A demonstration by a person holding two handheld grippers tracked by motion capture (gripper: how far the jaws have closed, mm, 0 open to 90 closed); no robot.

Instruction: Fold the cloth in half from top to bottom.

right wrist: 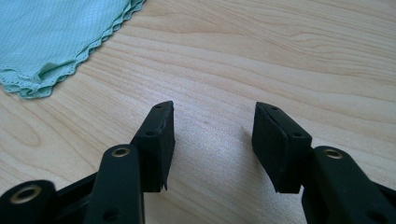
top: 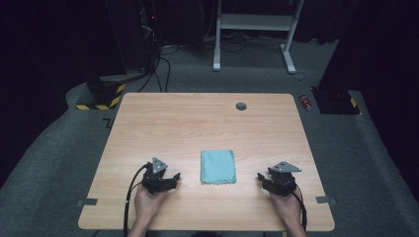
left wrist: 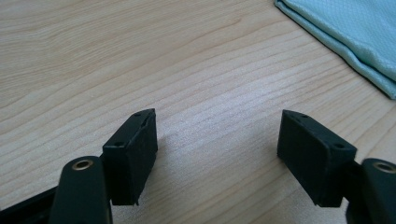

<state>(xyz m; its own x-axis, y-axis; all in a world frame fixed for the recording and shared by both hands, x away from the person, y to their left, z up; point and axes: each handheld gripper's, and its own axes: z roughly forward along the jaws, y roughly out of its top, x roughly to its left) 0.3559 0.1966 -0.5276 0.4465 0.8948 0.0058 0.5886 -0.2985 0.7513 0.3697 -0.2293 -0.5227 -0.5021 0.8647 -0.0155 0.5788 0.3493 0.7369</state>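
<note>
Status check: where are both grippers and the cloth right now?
Left gripper and right gripper open, empty, flanking the cloth. Folded teal cloth flat on the table, untouched. Nothing in the way.

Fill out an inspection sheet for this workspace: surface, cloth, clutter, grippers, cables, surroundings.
Surface: wooden table, light grain, a small grey round cap near its far edge, grey tape tabs at both near corners.
Job's things: folded teal cloth, flat between the two grippers, scalloped edge toward the person.
Clutter: nothing seen on the tabletop.
Grippers: left hand-held gripper and right hand-held gripper rest on the table either side of the cloth, jaws open, nothing between them, clear of the cloth.
Cables: black cable trails from the left gripper; loose cables on the floor beyond.
Surroundings: grey carpet, white desk frame, yellow-black striped base, small red item on the floor.
</note>
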